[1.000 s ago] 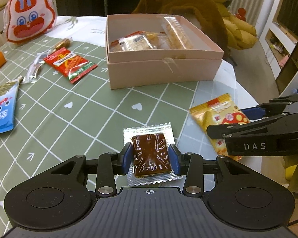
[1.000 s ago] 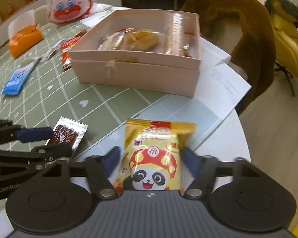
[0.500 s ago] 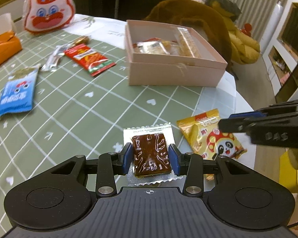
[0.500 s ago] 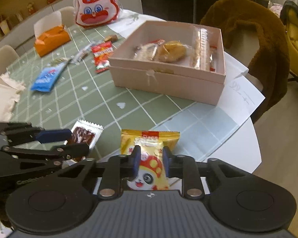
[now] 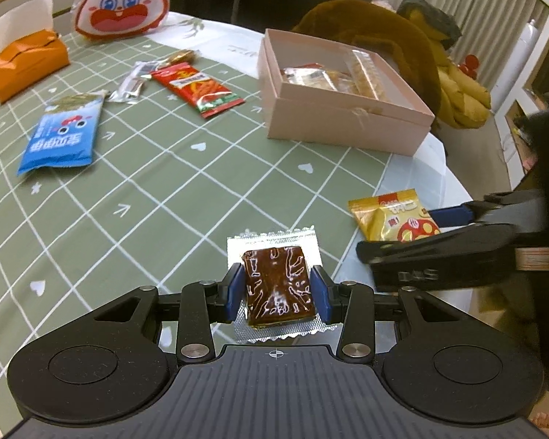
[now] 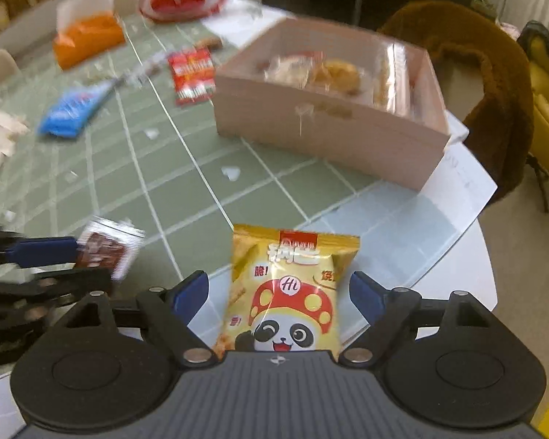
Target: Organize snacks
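My left gripper (image 5: 278,287) is shut on a brown snack in a silver wrapper (image 5: 274,259), held above the green checked tablecloth. My right gripper (image 6: 278,292) is beside it on the right, near the table's edge. Its jaws are opening: they stand wide, and the yellow panda snack packet (image 6: 289,285) is between them with a gap to each pad. In the left wrist view, the yellow packet (image 5: 388,216) lies by the right gripper's (image 5: 439,230) fingers. The open pink box (image 5: 344,124) with several wrapped snacks stands farther back.
A red packet (image 5: 197,89), a blue packet (image 5: 60,139) and a silver wrapper (image 5: 131,84) lie on the cloth to the left. An orange tissue box (image 5: 25,62) and a rabbit bag (image 5: 120,0) are at the back. A brown furry chair (image 5: 377,25) stands behind the box.
The right jaws closed tight on the yellow packet, then spread wide again. The left gripper kept hold of the brown snack and drew back, so the box sits farther off to the right.
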